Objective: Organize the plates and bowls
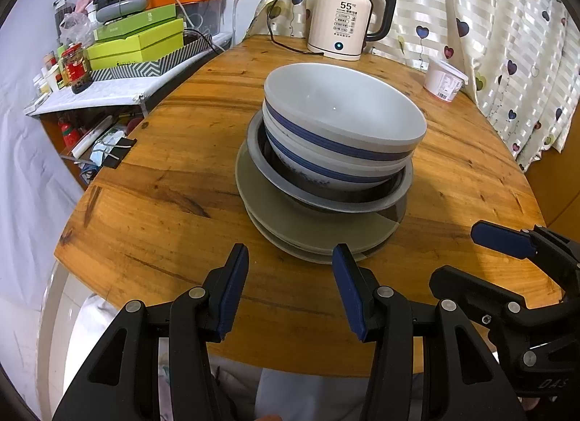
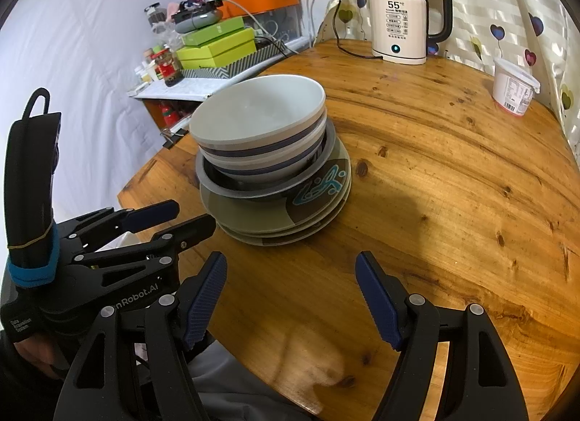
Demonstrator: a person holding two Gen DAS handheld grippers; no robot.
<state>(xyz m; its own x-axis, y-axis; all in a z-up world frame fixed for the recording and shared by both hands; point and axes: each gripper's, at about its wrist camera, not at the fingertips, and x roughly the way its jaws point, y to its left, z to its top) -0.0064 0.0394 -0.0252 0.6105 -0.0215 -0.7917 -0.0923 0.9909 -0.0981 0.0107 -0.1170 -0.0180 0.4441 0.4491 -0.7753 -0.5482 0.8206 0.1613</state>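
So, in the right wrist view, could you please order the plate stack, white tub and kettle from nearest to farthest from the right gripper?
From the right gripper:
1. Plate stack, just ahead, left of centre.
2. White tub, far right edge.
3. Kettle, at the back by the curtain.

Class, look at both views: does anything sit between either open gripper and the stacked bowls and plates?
Nothing visible does. Only bare table lies between the left gripper, the right gripper and the stack.

Both grippers hover near the wooden table's [image 1: 152, 203] front edge, angled downward. The left gripper [image 1: 290, 287] gapes empty. The right gripper [image 2: 290, 297], beside it, spreads wider, also empty.
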